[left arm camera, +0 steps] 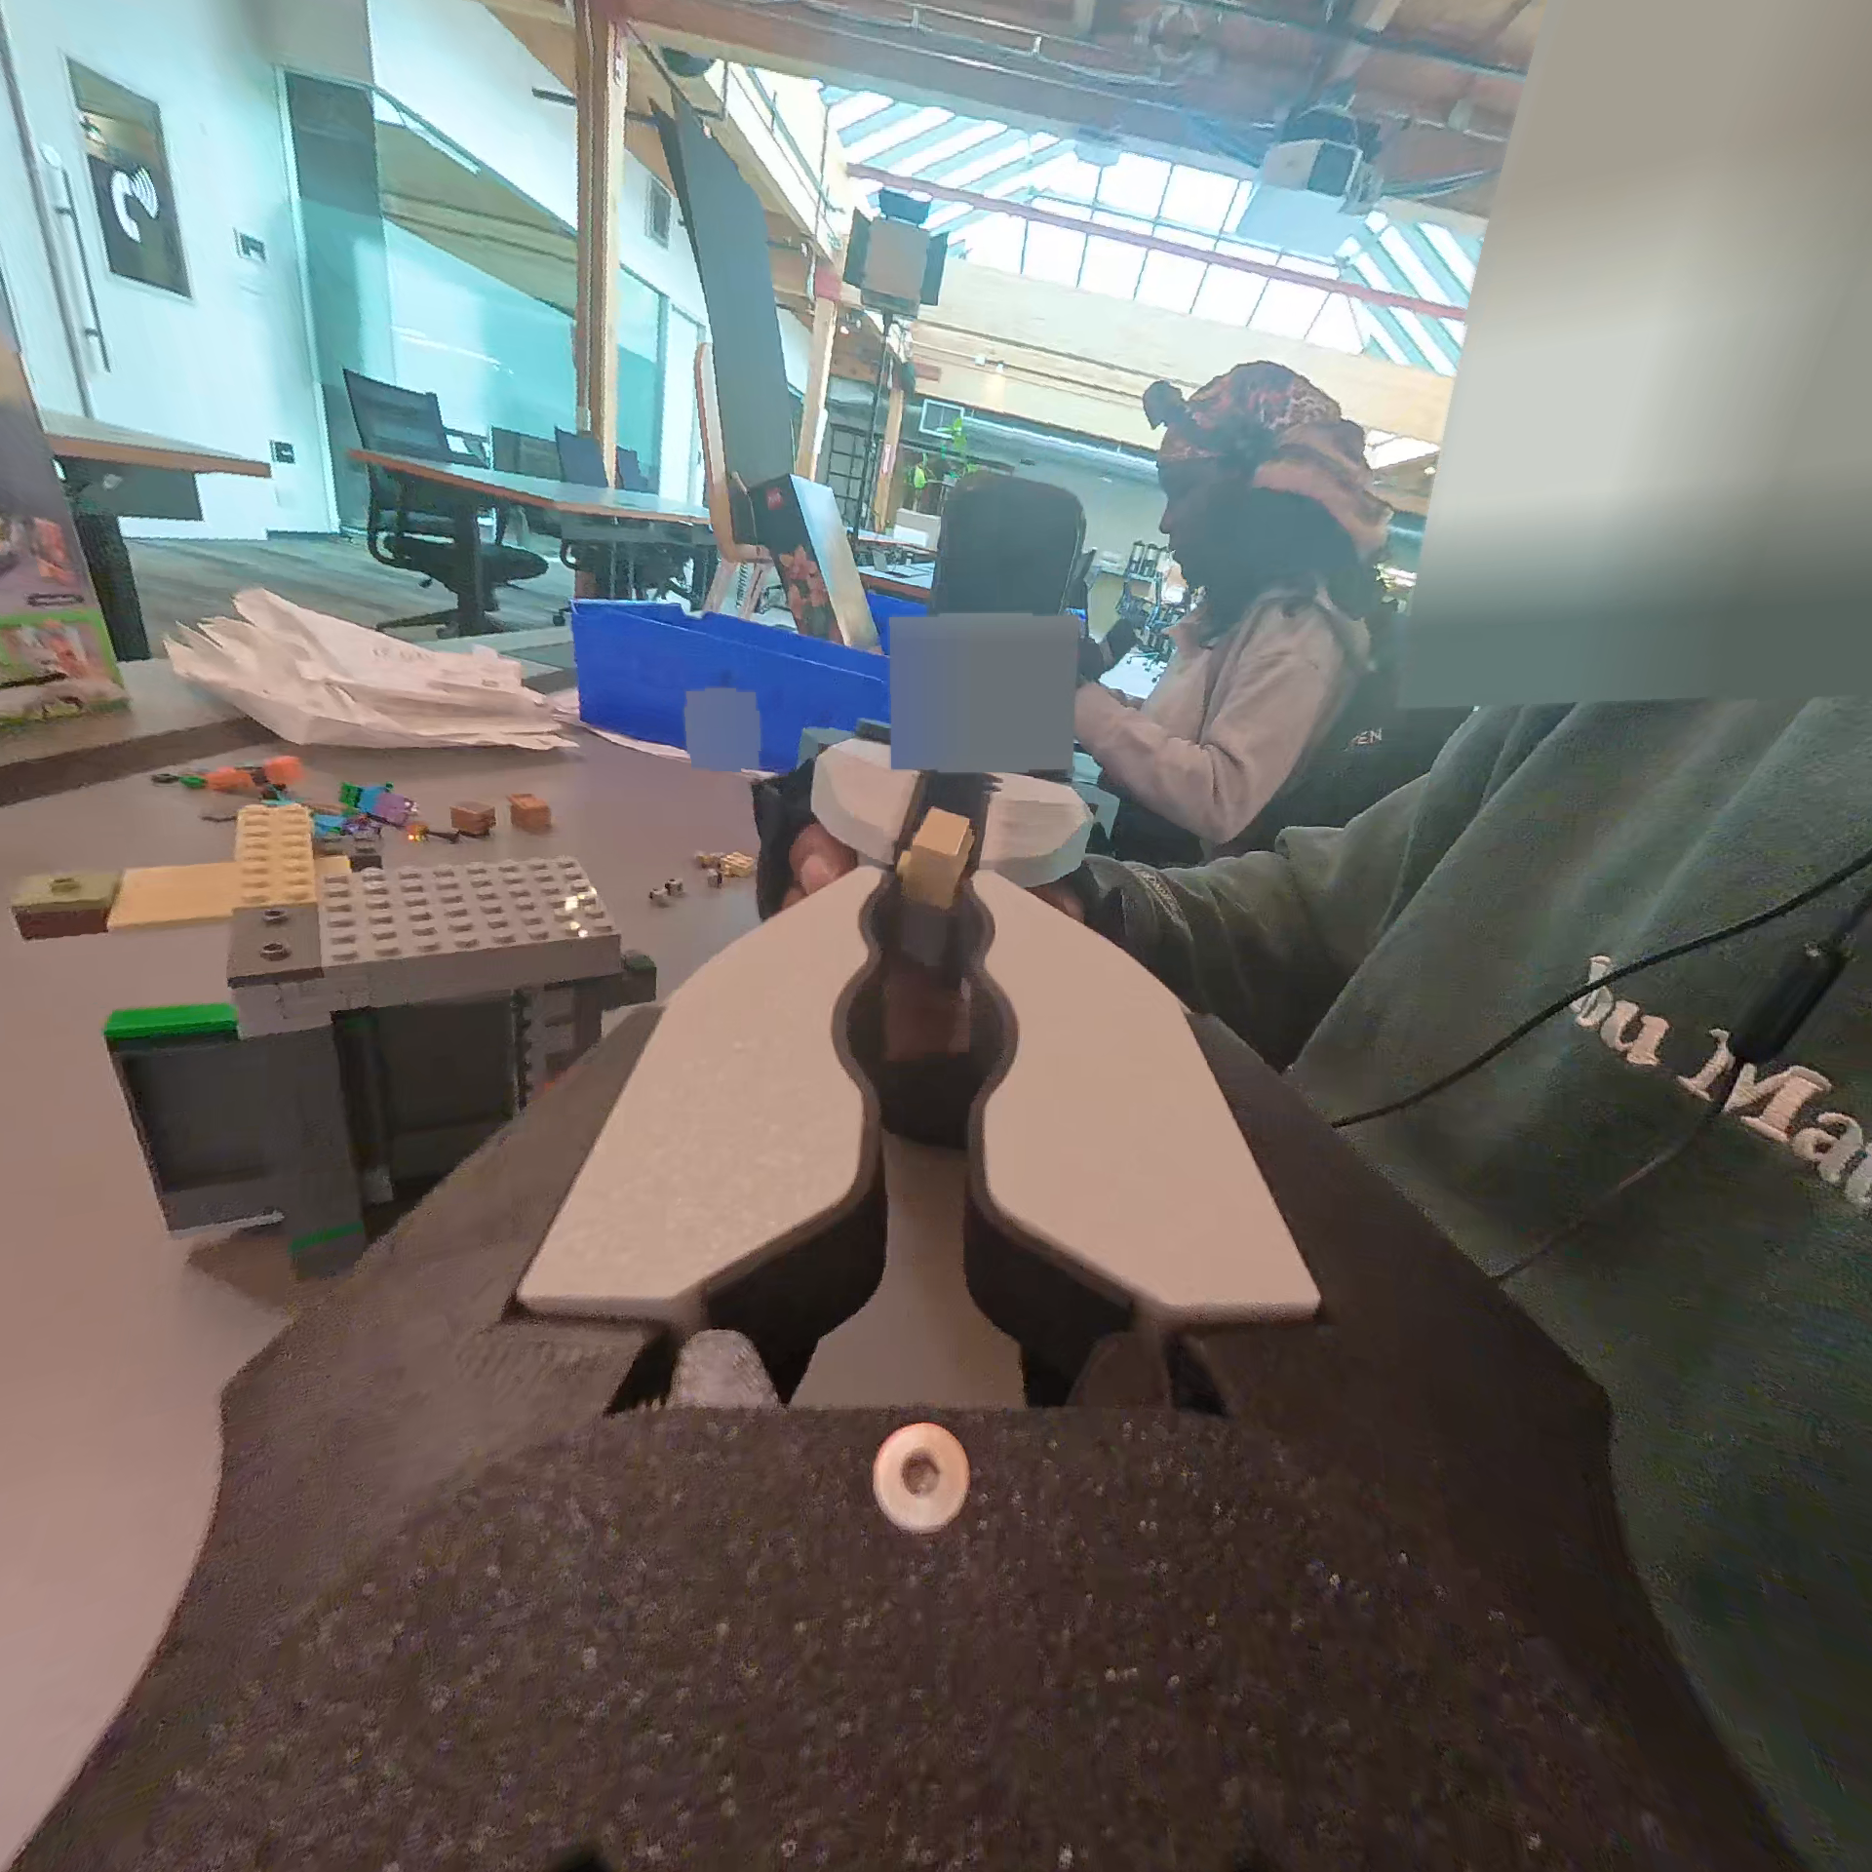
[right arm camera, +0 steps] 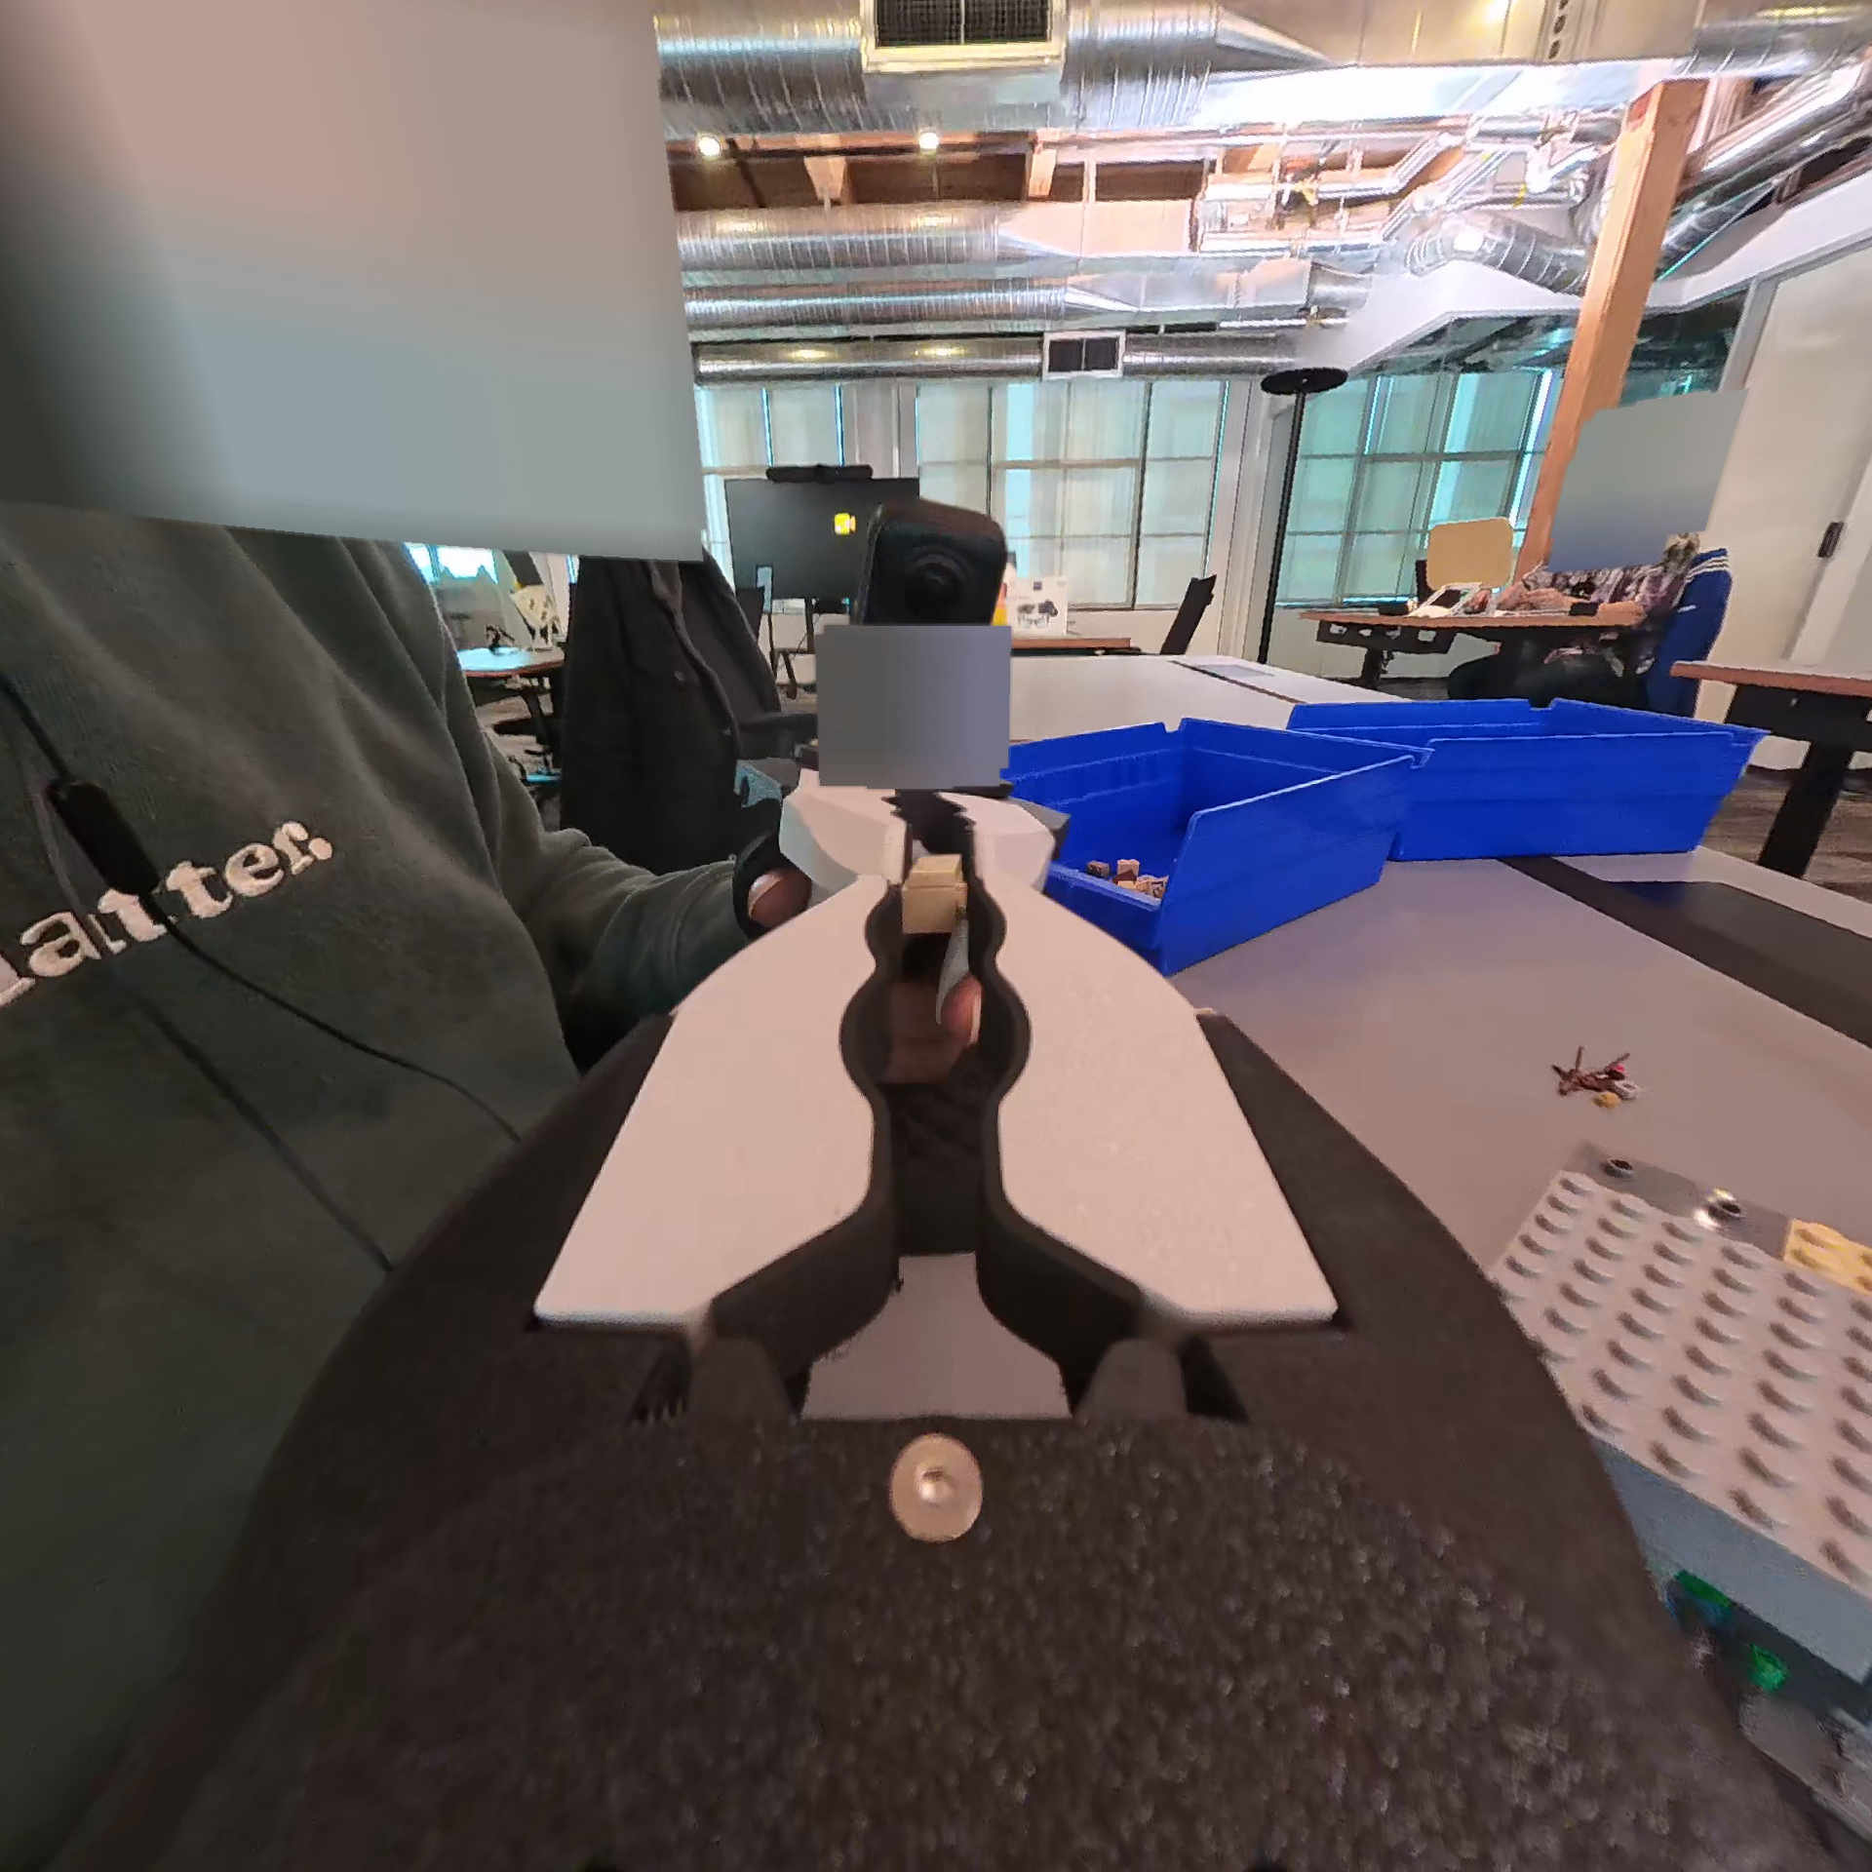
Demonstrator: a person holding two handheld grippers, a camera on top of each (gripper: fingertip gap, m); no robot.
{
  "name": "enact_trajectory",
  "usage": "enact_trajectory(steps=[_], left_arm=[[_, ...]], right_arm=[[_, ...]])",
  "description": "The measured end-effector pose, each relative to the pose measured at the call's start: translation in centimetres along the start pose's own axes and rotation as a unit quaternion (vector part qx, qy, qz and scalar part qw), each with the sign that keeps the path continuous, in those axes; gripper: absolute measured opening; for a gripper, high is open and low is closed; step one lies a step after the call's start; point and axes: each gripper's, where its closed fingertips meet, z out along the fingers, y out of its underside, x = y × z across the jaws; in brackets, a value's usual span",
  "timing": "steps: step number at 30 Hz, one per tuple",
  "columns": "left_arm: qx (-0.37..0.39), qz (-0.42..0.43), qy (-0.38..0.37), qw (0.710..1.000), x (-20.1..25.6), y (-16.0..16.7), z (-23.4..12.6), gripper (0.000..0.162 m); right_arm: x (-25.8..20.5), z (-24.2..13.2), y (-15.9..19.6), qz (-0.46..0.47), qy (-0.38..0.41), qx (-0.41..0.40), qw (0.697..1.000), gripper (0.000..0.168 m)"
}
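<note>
Both grippers' jaws pinch one tan brick [left arm camera: 937, 858] tip to tip, its lower part hidden

Green sweatshirt [left arm camera: 1580, 1013], 3 o'clock in left wrist view: white stitched lettering, partly cut off. Same lettering showed at 9 o'clock in right wrist view. Dark vest [left arm camera: 1362, 750] of a seated person, 2 o'clock: small white letters. Wall sign [left arm camera: 137, 203], 10 o'clock: white symbol on black. Printed box [left arm camera: 46, 608], 9 o'clock: writing too blurred to read.
</note>
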Motion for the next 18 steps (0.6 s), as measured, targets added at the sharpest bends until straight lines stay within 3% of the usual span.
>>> enact_trajectory(steps=[10,18], left_arm=[[-0.019,0.046,-0.043,0.998,-0.6,0.4,-0.3,0.008],[-0.130,0.173,-0.118,0.969,-2.3,2.8,-0.4,0.009]], right_arm=[[0.5,0.1,0.6,-0.011,0.024,-0.019,0.999,0.012],[1.2,-0.6,1.8,-0.053,0.046,-0.094,0.993,0.014]])
